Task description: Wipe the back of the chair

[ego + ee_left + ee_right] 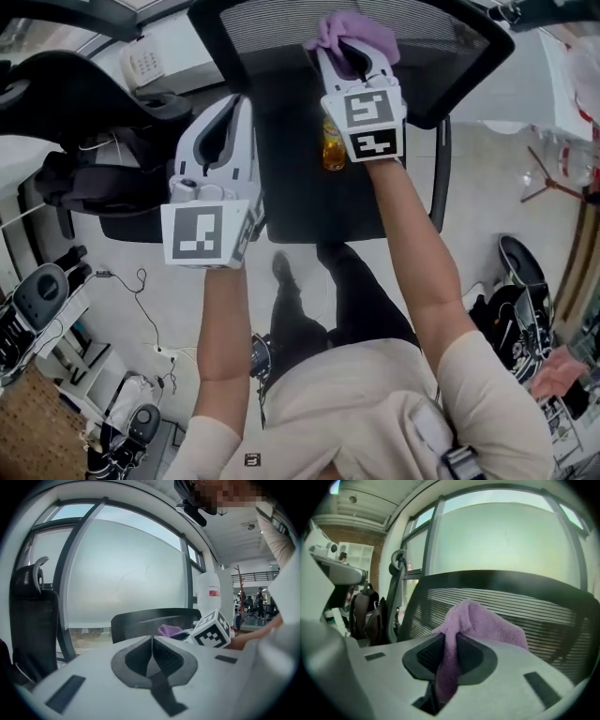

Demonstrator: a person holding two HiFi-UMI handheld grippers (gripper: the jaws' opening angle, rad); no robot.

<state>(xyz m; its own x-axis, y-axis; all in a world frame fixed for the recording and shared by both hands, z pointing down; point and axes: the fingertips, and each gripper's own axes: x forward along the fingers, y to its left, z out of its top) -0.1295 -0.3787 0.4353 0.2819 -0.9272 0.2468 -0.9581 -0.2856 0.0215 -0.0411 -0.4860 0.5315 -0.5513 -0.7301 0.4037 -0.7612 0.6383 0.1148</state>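
1. The office chair's mesh backrest (272, 28) is seen from above, with the seat (300, 187) below it in the head view.
2. The right tool (354, 54) is shown with its jaws closed on a purple cloth (361, 33). One fold is pinched between them and the rest is bunched over the tips.
3. The purple cloth is held at the upper rim of the mesh backrest, near the rim's middle. In the right gripper view it (483, 623) is set before the mesh backrest (534, 606) above the right tool (449, 656); contact cannot be confirmed.
4. The left tool (236, 108) is held beside the seat's left edge, apart from the purple cloth. In the left gripper view its jaws (151, 654) are pressed together, and nothing is held between them.
5. An amber item (333, 145) is seen on the seat, just beside the right tool; its kind cannot be made out.
6. A second chair (33, 620), black and fitted with a headrest, is placed before a large window (122, 573).
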